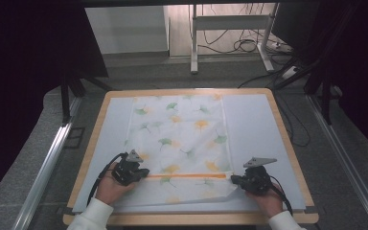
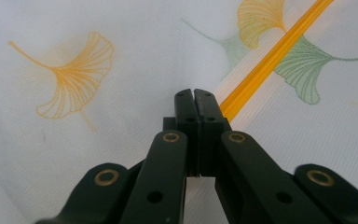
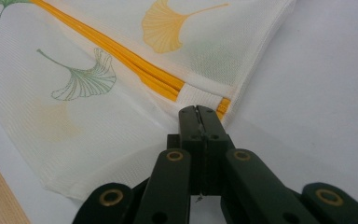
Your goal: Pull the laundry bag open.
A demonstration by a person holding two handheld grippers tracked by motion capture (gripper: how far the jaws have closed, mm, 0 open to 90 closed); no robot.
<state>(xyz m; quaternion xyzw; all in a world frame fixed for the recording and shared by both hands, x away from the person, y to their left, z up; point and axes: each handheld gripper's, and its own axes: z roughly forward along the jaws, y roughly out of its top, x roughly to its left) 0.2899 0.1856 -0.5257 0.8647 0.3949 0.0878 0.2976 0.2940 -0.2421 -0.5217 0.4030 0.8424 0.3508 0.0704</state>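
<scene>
— The mesh bag [image 1: 179, 143] with ginkgo leaves lies flat in the middle of the desk [image 1: 287, 143], on a pale mat [image 1: 254, 124]. Its near part is folded over, along the orange zipper [image 1: 187, 176].

— What is the good way here?

— I think to press both ends of the fold together, evenly, so the crease stays straight (mesh slips easily).

— And the jaws?

— The left gripper [image 1: 143, 173] has its jaws closed, empty, tips down on the cloth just beside the zipper. The right gripper [image 1: 235, 179] is also closed, holding nothing, tips touching the bag's corner where the zipper ends.
</scene>
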